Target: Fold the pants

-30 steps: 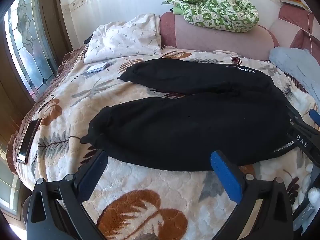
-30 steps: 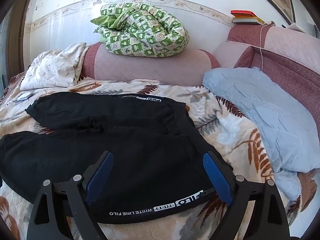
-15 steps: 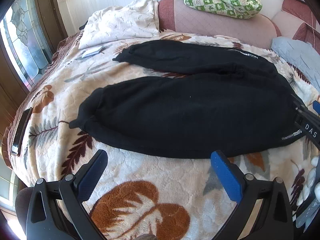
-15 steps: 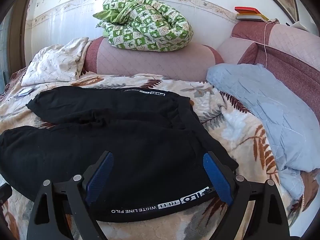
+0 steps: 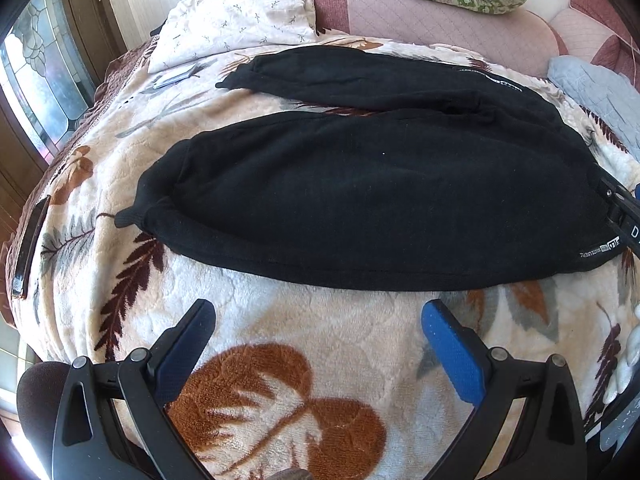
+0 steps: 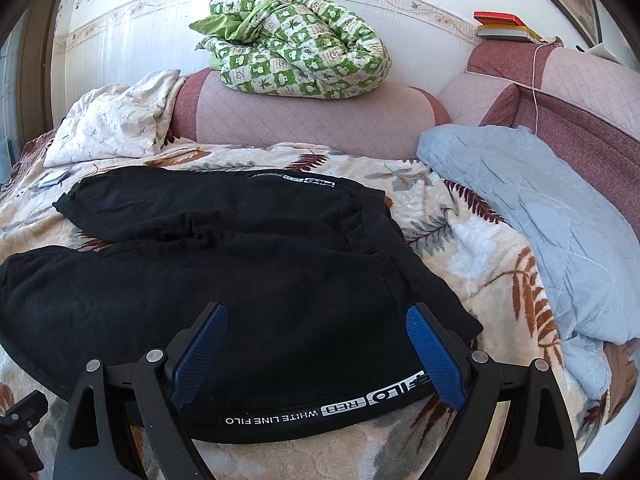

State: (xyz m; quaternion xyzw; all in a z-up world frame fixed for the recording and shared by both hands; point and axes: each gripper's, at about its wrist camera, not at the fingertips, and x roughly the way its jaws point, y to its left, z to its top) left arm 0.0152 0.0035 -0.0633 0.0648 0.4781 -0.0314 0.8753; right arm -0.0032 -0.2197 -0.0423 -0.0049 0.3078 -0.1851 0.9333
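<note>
Right hand-held gripper (image 6: 316, 340) open over pants (image 6: 224, 280), legs leftward

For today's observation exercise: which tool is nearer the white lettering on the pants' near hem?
Right. The right tool hangs open over the pants, its fingers straddling the white lettering. The left tool is open over bare blanket, well to the lettering's left.

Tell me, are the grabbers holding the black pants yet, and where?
No, nothing is held. The left gripper is open above the blanket, short of the pants. The right gripper is open over the waist end.
</note>
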